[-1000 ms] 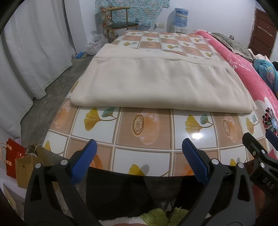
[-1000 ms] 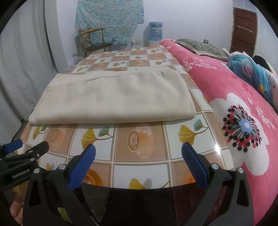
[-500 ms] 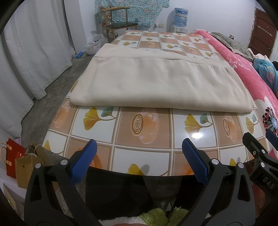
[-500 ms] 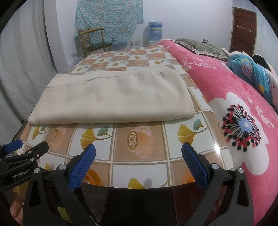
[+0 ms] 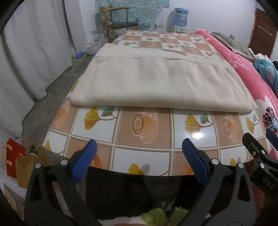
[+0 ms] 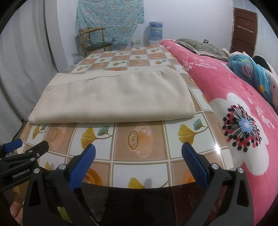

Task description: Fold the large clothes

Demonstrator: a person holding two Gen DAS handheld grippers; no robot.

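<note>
- White curtains (image 5: 33,57) are seen hanging at the far left, with a red paper bag (image 5: 13,156) and a brown paper bag (image 5: 26,172) standing on the floor below them.
- The left gripper (image 5: 137,160) is held low at the near edge of the bench (image 5: 144,132), which is covered by a glossy oilcloth patterned with orange squares and yellow ginkgo leaves.
- The jaws of the left gripper are spread wide apart, and nothing is held between their blue pads (image 5: 83,163).
- The large beige garment (image 5: 156,83) is laid flat across the middle of the bench, folded into a broad rectangle, with a lower layer showing along its far edge.
- The garment is kept well apart from both grippers, and a strip of bare oilcloth is left between them.
- A wooden chair (image 5: 119,22) and a blue water bottle on a dispenser (image 5: 181,14) are placed against the back wall, under a hung blue floral cloth (image 6: 109,19).
- The right gripper (image 6: 139,161) is likewise held at the near edge of the bench, just beside the left one.
- Its jaws are also opened wide, and nothing is gripped by them.
- A pink floral blanket (image 6: 225,90) is spread over the bed to the right of the bench, touching its edge.
- A brown door (image 6: 243,29) is seen at the far right.
</note>
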